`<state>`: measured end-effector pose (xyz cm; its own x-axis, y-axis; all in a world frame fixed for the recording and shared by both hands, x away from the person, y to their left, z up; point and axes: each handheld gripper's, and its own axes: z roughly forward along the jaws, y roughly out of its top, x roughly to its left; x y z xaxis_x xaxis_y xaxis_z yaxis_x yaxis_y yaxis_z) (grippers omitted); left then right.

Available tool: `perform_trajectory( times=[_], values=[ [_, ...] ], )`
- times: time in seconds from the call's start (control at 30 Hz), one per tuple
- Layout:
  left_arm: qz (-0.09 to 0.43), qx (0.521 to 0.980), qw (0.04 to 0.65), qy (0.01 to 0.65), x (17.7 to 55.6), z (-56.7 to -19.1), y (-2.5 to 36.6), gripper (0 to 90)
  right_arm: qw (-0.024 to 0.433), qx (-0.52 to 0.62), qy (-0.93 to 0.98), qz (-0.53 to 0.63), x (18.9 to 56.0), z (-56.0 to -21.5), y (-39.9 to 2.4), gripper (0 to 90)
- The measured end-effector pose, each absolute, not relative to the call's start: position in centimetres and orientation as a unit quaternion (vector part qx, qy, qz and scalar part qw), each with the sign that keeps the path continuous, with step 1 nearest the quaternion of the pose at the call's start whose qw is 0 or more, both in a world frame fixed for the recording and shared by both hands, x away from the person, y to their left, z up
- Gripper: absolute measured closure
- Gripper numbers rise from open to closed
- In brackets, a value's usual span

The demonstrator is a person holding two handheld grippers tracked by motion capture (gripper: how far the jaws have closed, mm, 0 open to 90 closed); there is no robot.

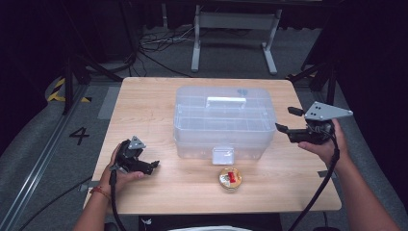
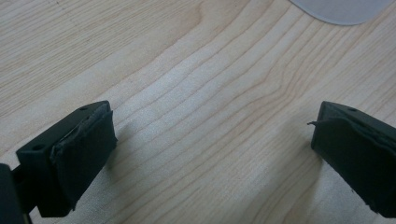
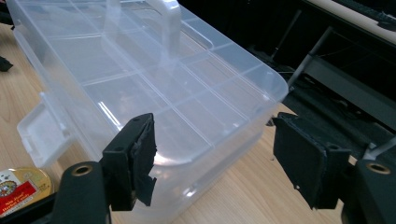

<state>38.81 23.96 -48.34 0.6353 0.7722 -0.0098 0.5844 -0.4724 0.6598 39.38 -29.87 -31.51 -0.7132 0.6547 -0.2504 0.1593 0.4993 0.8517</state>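
From the high view, the clear plastic compartment box with a white handle (image 1: pixel 224 122) sits shut mid-table, latch flap toward the person. The right gripper (image 1: pixel 289 119) hangs raised just off the box's right end, jaws wide and empty, probably lining up on that end. The left gripper (image 1: pixel 153 165) rests low on the light wooden table (image 1: pixel 144 101), parked well apart from the box.

The left gripper view shows wide jaws over bare wood grain, with a corner of the box far ahead.

The right gripper view adds the box's inner dividers between its open fingers (image 3: pixel 138 154), and the label of a small round gold tin with a red label (image 3: pixel 18 189) lying beside the left finger, near the latch flap.
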Motion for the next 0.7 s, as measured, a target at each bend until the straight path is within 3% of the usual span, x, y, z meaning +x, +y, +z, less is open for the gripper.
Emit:
perform_trajectory(
  times=[0.7],
  values=[
    [0.147,0.845,0.321,0.401,38.8,-48.3,24.0,0.2,0.246,0.235,0.841,0.421,43.6,-31.5,-24.9,36.7]
  ],
)
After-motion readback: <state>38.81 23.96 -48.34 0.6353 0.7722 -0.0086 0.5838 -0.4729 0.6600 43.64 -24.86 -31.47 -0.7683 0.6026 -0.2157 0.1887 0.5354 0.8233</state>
